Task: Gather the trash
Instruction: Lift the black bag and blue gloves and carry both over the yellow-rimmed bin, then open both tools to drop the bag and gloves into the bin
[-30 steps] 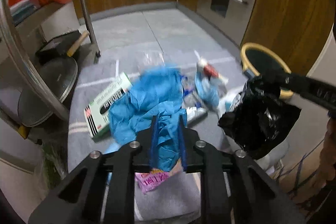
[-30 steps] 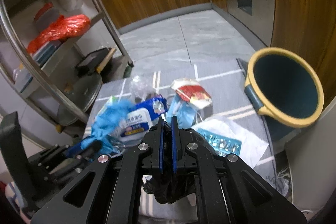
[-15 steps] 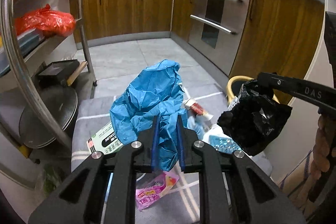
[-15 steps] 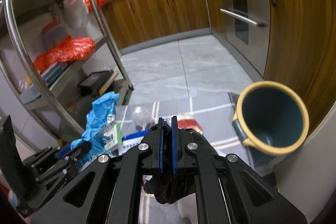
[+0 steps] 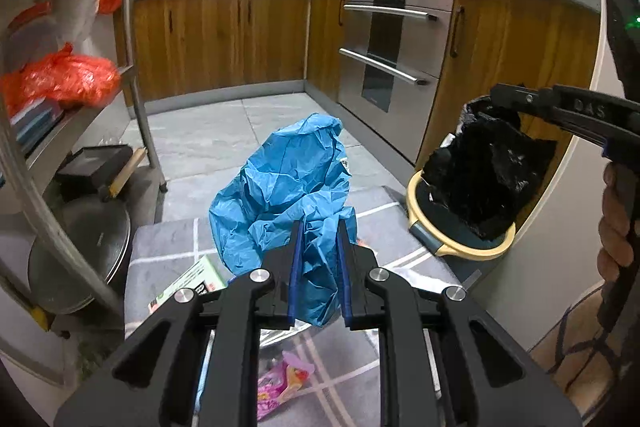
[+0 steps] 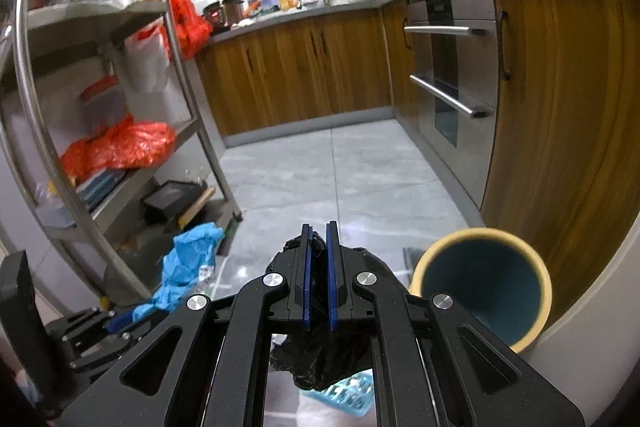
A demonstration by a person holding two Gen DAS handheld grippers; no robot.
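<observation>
- Above the grey mat point(image 5: 168, 247), the left gripper point(image 5: 319, 227) is nearly closed, and its two fingers point(image 5: 295, 267) pinch a crumpled blue bag point(image 5: 288, 187). The bag hangs up off the mat.
- The right gripper point(image 6: 319, 231) is closed tight on a black bag point(image 6: 320, 367). The bag sticks out past the tips and hangs down below the fingers.
- From the left camera, the black bag point(image 5: 488, 179) hangs in the air in front of the bin point(image 5: 452, 247), held by the right gripper point(image 5: 500, 95). A hand point(image 5: 618, 223) holds that gripper's handle at the right edge.
- The bin point(image 6: 480, 291) has a yellow rim and is dark blue inside. It stands by the mat's right edge, next to a wooden cupboard point(image 6: 560, 107).
- More trash lies on the mat: a white and green box point(image 5: 188, 283) just beside the blue bag, a pink wrapper point(image 5: 280, 387) under the left gripper, and a blue pill pack point(image 6: 344, 395) under the black bag.
- A metal rack point(image 6: 100, 147) stands by the mat's left edge. Red bags point(image 6: 120, 147) sit on its shelf.
- An oven point(image 5: 388, 51) is set in the cupboards at the back right.
</observation>
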